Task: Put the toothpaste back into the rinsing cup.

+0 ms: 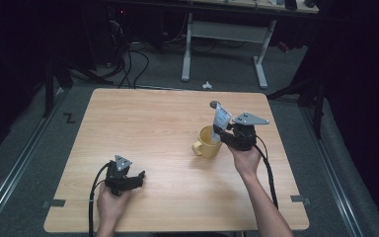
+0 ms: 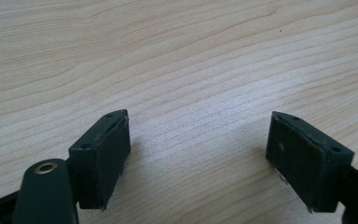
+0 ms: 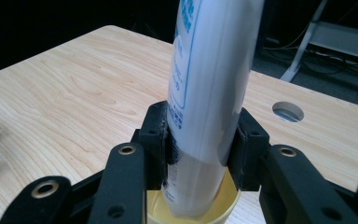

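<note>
From above, the right gripper (image 1: 225,129) squeezes a white tube (image 1: 221,118) over the yellow cup (image 1: 208,142) near the worktop's (image 1: 153,123) right edge, likely to stand it inside; the left gripper (image 2: 198,154) rests wide apart on bare wood; the right gripper's camera shows the tube's bottom inside the cup.

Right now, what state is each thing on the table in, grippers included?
Left gripper: open, nothing between its jaws, low over the wooden table.
Right gripper: shut on the white tube.
White tube: held upright, slightly tilted, lower end inside the yellow mug.
Yellow mug: upright on the table, handle toward the left gripper.
</note>
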Tool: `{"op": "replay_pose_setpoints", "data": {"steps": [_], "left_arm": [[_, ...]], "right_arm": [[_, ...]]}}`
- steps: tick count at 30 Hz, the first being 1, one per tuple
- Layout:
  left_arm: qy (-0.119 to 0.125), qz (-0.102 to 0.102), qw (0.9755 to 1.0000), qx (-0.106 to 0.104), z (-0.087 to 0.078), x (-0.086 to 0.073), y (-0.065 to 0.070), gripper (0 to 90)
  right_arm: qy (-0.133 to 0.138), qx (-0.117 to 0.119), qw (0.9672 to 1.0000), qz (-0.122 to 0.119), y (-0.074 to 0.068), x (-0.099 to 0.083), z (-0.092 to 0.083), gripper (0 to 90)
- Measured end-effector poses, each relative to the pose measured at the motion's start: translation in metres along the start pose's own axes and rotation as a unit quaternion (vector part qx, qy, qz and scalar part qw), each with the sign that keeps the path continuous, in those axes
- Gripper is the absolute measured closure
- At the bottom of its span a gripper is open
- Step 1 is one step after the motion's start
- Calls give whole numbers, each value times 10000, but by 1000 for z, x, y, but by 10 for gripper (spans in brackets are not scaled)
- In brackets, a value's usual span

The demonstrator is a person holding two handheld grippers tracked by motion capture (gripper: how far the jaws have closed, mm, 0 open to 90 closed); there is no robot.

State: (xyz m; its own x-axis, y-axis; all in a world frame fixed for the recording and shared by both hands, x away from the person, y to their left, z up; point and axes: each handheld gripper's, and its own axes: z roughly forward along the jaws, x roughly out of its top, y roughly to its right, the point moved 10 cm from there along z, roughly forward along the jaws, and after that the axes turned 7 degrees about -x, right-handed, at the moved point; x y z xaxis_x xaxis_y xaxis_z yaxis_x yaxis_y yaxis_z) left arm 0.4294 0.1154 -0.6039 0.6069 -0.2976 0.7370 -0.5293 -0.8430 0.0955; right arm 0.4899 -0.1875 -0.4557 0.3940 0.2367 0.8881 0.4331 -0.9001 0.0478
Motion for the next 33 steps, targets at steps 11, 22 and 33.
{"op": "replay_pose_setpoints", "data": {"steps": [11,22,33], "left_arm": [[1,1,10000,1,0,0,0,221],[1,1,10000,1,0,0,0,221],[0,1,10000,-1,0,0,0,222]], "right_arm": [[-159,-55,9998,-46,1,-8,9,631],[-324,-63,9995,-5,2,-16,18,629],[-469,-52,9989,-38,0,-23,23,628]]}}
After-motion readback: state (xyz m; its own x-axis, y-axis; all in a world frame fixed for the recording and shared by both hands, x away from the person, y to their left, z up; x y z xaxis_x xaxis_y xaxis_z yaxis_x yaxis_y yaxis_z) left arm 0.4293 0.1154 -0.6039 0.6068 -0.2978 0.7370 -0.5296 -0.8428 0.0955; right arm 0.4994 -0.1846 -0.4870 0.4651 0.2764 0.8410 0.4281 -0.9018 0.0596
